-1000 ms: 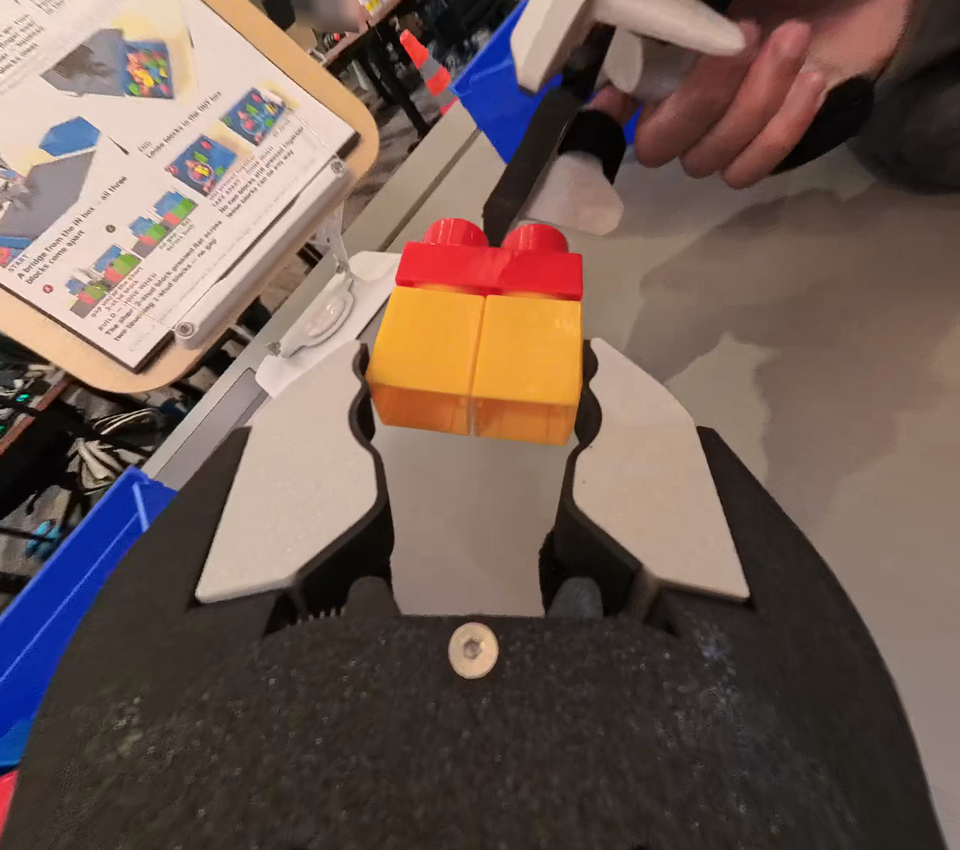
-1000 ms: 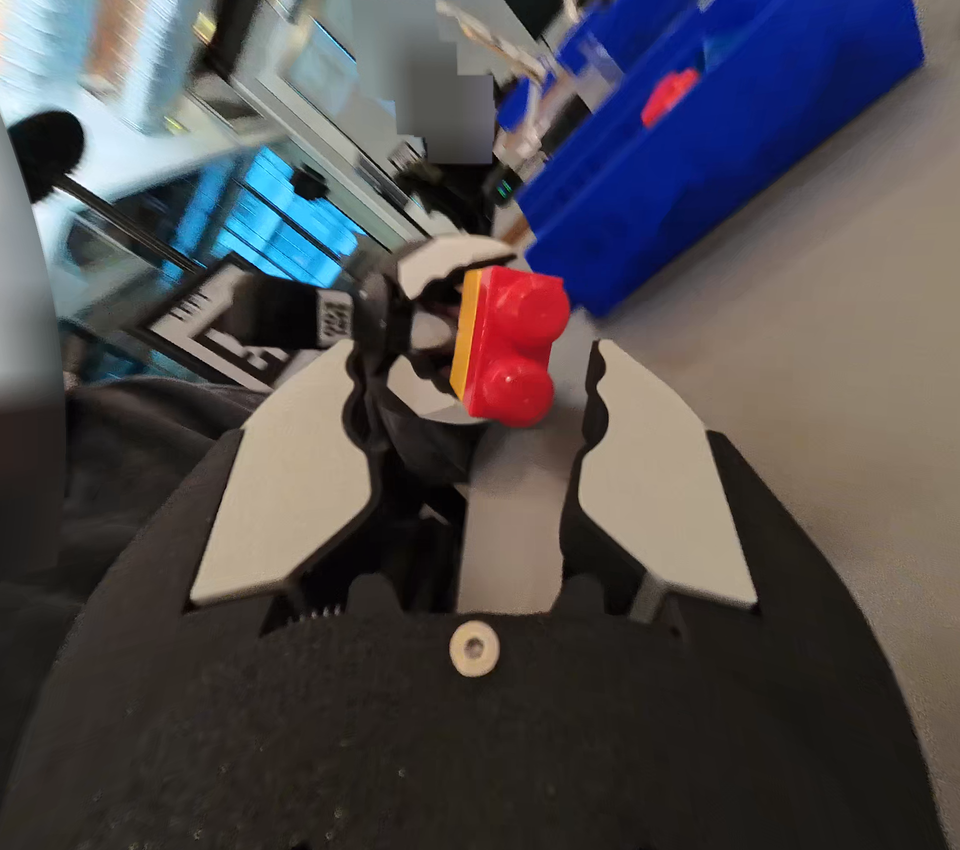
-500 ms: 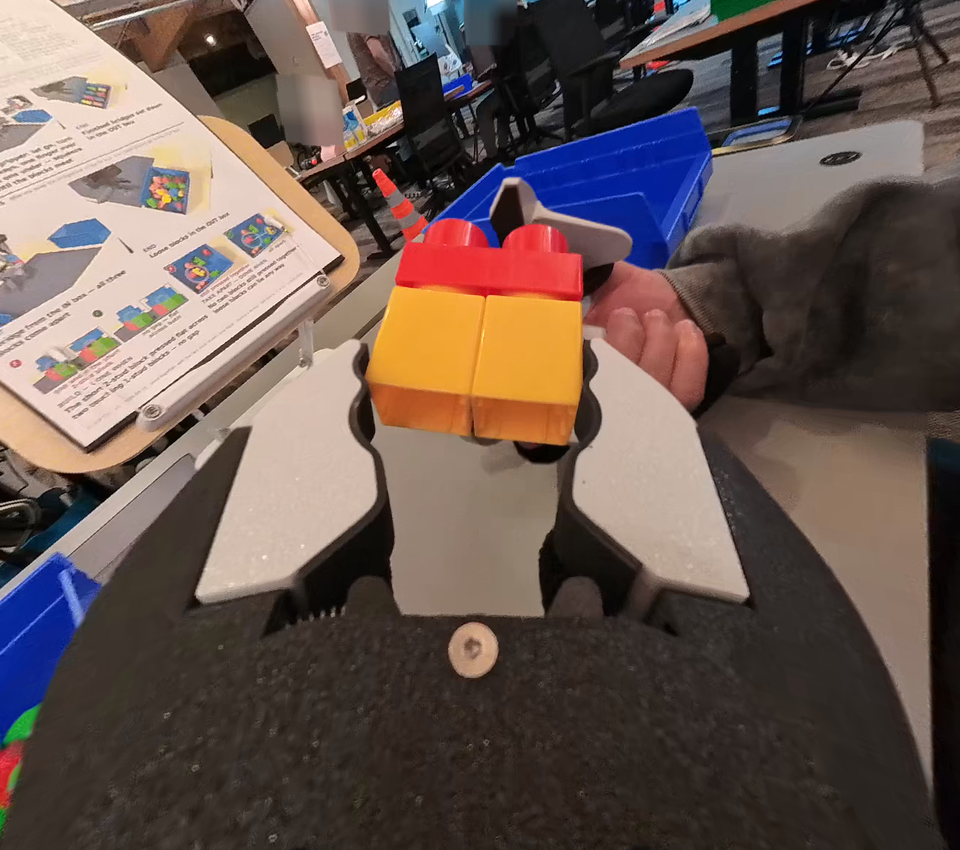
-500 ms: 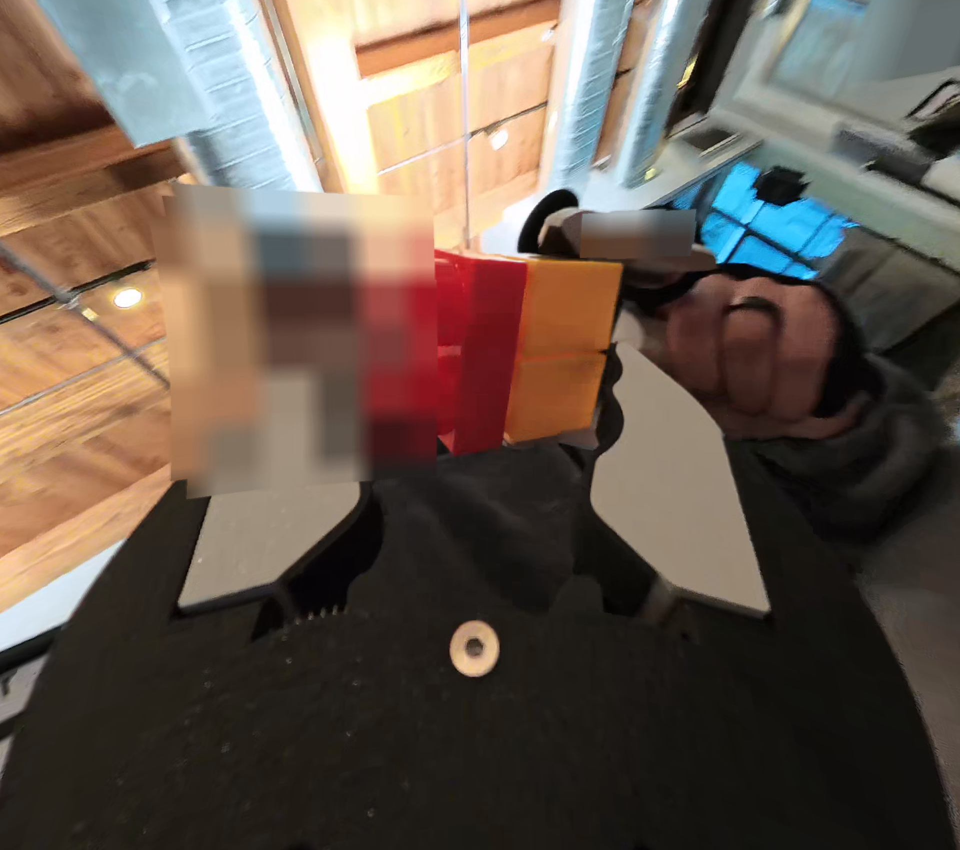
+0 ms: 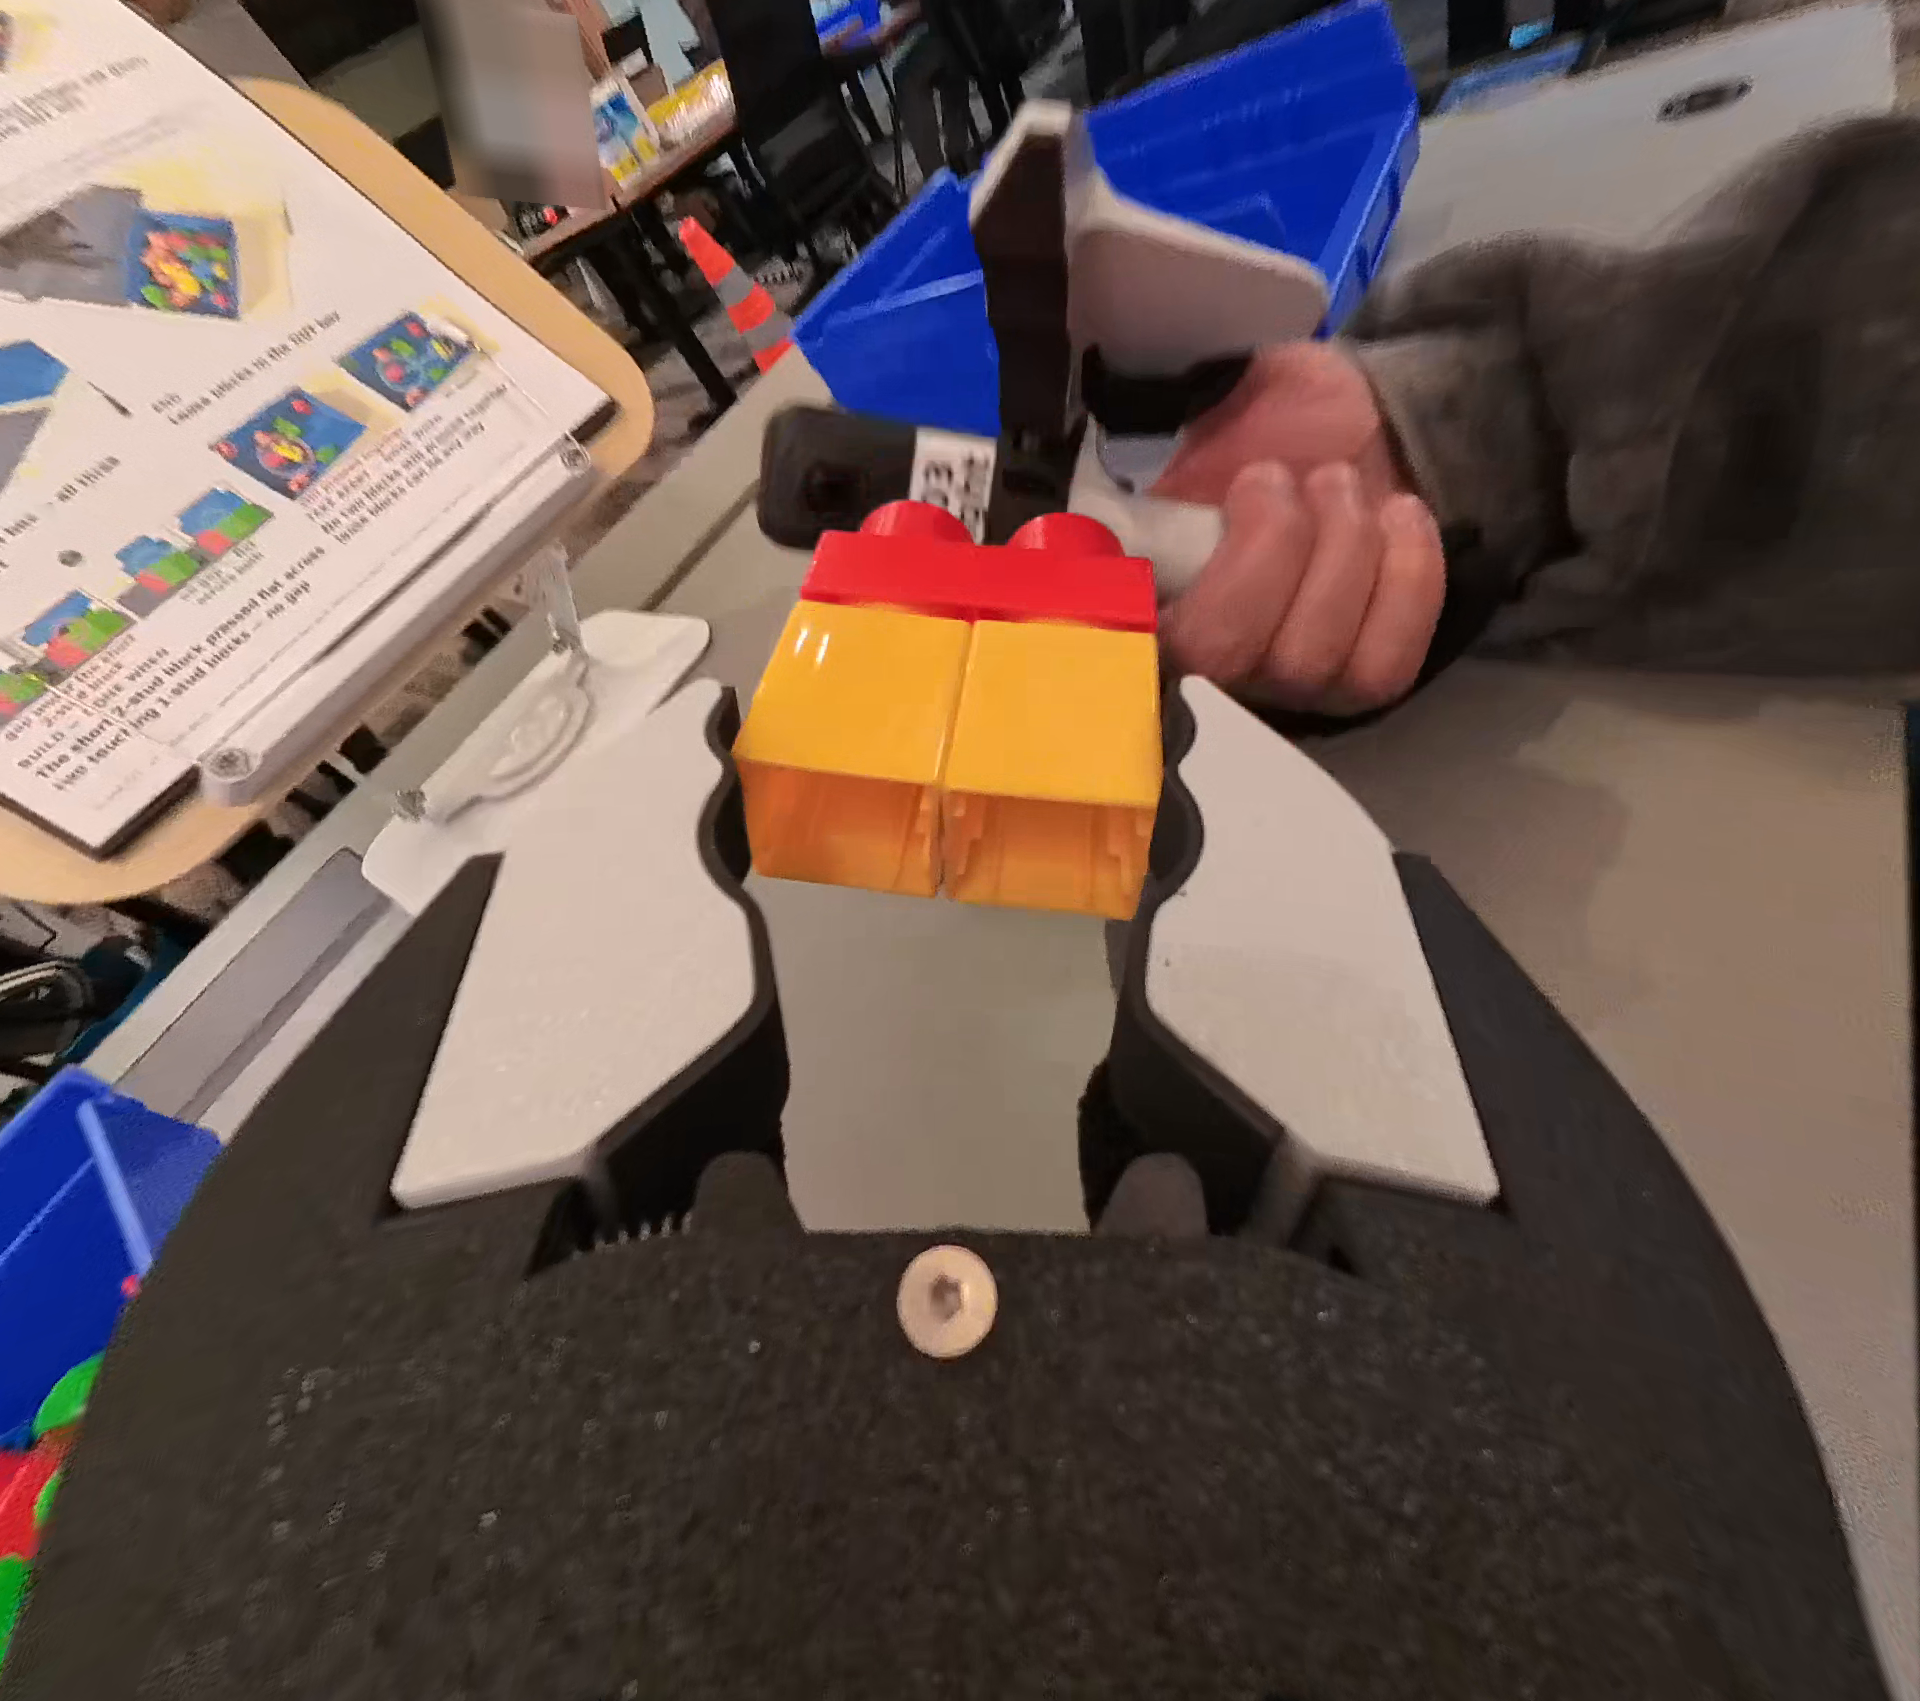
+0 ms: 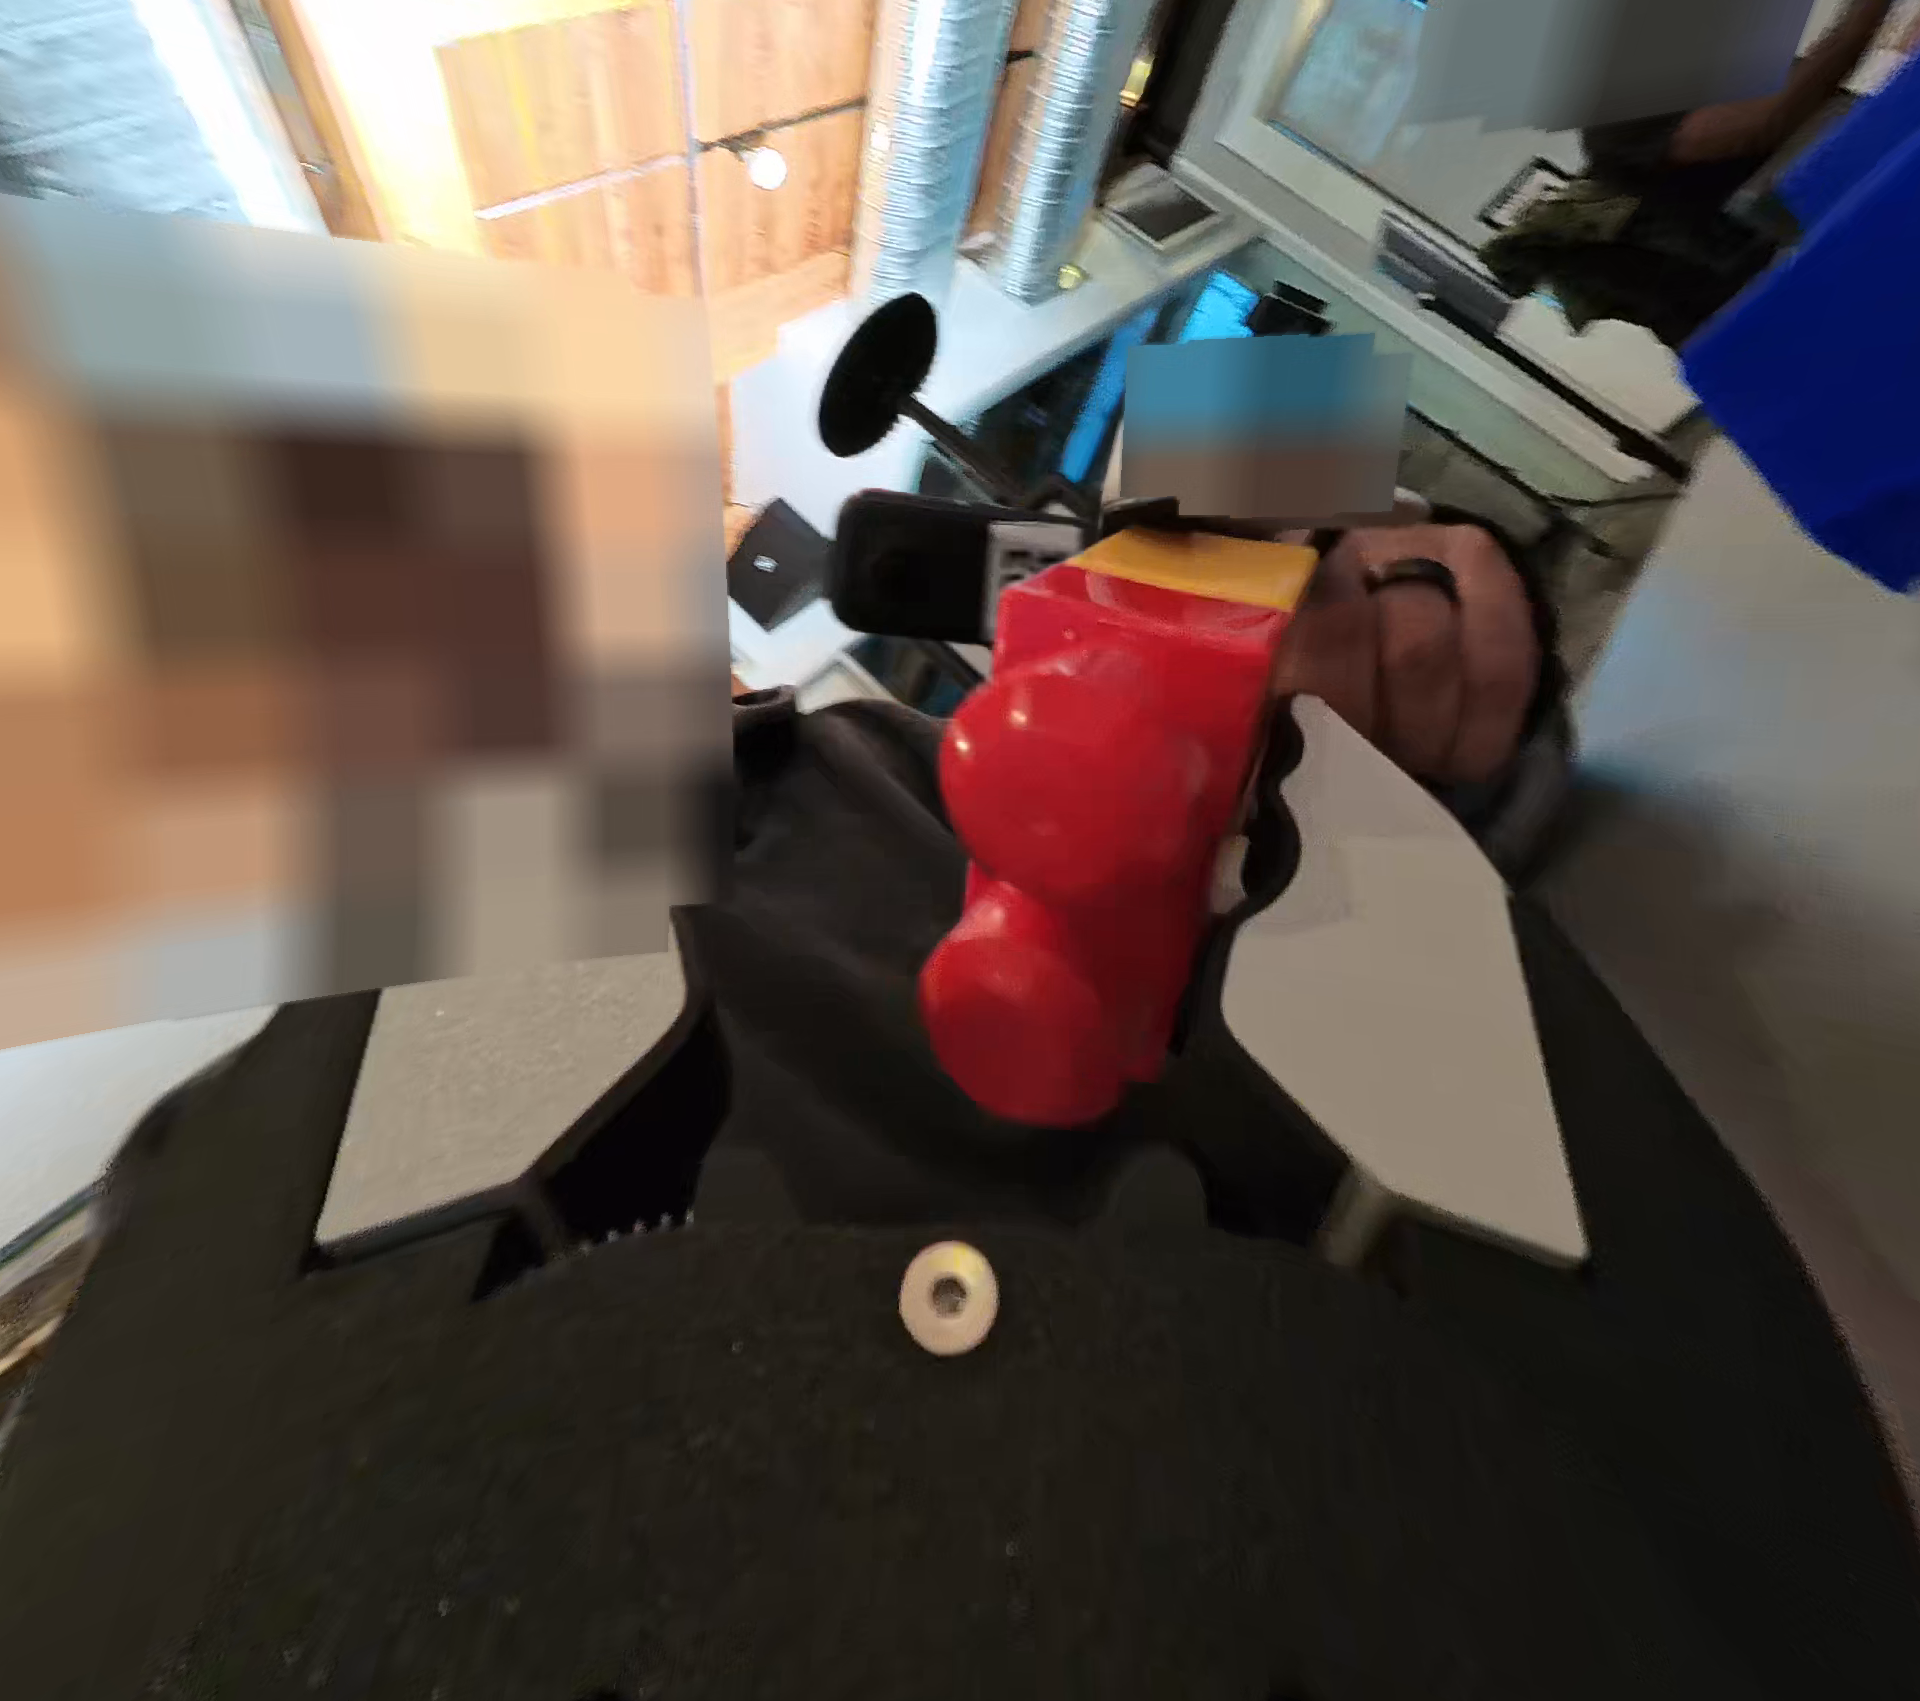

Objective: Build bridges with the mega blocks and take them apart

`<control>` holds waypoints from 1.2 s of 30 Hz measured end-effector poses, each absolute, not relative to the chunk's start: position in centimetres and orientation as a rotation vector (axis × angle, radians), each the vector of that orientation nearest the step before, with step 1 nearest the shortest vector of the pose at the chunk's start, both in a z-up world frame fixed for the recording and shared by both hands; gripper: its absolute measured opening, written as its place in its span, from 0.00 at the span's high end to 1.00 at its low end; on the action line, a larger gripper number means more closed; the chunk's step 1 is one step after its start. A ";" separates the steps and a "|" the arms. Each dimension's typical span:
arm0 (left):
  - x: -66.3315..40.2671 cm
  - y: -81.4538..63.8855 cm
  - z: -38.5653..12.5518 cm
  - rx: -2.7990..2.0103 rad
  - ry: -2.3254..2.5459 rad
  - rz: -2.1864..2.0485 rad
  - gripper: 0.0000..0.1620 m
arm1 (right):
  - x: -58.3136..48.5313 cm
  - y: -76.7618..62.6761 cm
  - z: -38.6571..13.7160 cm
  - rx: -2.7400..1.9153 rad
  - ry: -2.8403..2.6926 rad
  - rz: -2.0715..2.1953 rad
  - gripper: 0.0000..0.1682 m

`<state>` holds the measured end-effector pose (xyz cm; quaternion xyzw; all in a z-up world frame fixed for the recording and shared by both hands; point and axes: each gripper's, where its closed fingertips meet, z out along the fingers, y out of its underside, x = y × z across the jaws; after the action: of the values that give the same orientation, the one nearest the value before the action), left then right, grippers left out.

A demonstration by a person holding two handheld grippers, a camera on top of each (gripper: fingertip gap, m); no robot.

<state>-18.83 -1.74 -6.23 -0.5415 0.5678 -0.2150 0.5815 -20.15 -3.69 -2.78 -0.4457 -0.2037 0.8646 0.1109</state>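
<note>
Left tongs (image 5: 948, 804) grip 2 yellow blocks (image 5: 951, 758) capped by a red 2-stud block (image 5: 982, 581), held above the grey tabletop (image 5: 1621, 903). Right tongs (image 6: 987, 903) stand open, their right finger touching the red block. A blue bin (image 5: 1236, 197) and an instruction board (image 5: 260, 425) flank the tabletop; wooden ceiling (image 6: 582, 41) and metal ducts (image 6: 945, 41) overhead.

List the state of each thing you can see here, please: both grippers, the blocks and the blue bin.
left gripper: shut on the yellow blocks
yellow blocks: side by side, held off the table
red block: pressed on top of both
right gripper: open, around the red block
blue bin: empty as far as visible
</note>
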 end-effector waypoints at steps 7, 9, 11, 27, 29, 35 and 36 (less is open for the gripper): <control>-19.0 -0.7 -8.7 -1.308 1.407 -0.348 0.54 | -19.6 -2.1 -6.1 -1.637 -0.678 2.190 0.50; -19.2 -0.5 -8.5 -1.307 1.402 -0.335 0.53 | -18.6 -1.7 -6.2 -1.669 -0.681 2.128 0.50; -19.2 -0.7 -7.9 -1.291 1.385 -0.353 0.54 | -17.6 -1.4 -6.7 -1.711 -0.686 2.061 0.50; -17.6 -5.7 -0.4 -1.118 1.255 -0.731 0.54 | -17.7 -6.0 0.8 -0.959 -0.600 2.763 0.38; -17.3 -6.1 -0.5 -1.113 1.260 -0.757 0.54 | -17.9 -6.0 1.2 -0.909 -0.584 2.813 0.39; -17.0 -5.9 -1.6 -1.113 1.299 -0.717 0.54 | -18.0 -6.5 1.0 -0.907 -0.645 2.799 0.44; -17.1 -5.7 -1.9 -1.115 1.309 -0.699 0.54 | -18.1 -6.3 0.8 -0.930 -0.643 2.782 0.44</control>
<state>-17.05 -5.67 -1.88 -0.4807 0.5644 -0.3016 0.5995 -18.10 -6.30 0.77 -0.3090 -0.2137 0.9242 0.0692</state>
